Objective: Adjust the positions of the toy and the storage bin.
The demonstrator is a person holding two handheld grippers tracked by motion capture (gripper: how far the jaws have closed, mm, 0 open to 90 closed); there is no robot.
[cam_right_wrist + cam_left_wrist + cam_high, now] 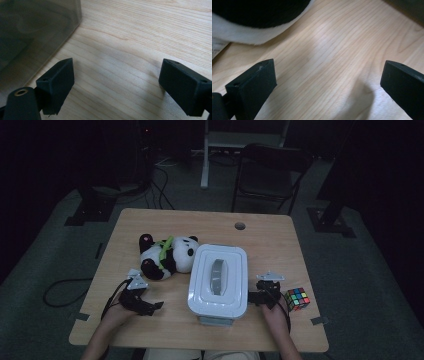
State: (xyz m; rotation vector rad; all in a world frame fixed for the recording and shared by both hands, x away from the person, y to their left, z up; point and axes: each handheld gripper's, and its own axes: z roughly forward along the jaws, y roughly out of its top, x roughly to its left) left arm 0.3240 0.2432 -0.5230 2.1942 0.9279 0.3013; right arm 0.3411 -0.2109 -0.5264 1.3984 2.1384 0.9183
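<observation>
left gripper (328, 82) fingers wide apart, empty, bare table (150, 320) ahead | right gripper (116, 85) same, box (218, 280) wall beside | i see cube (297, 298) from high view

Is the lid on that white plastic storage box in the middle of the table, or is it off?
On. The white plastic storage box has its white lid with the grey handle sitting flat across its top in the high view.

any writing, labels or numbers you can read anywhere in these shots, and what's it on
No text can be read.
A white tag beside the panda plush in the left gripper view carries dark print, too blurred and cropped to read.
The white lidded box and the puzzle cube show no lettering.
</observation>
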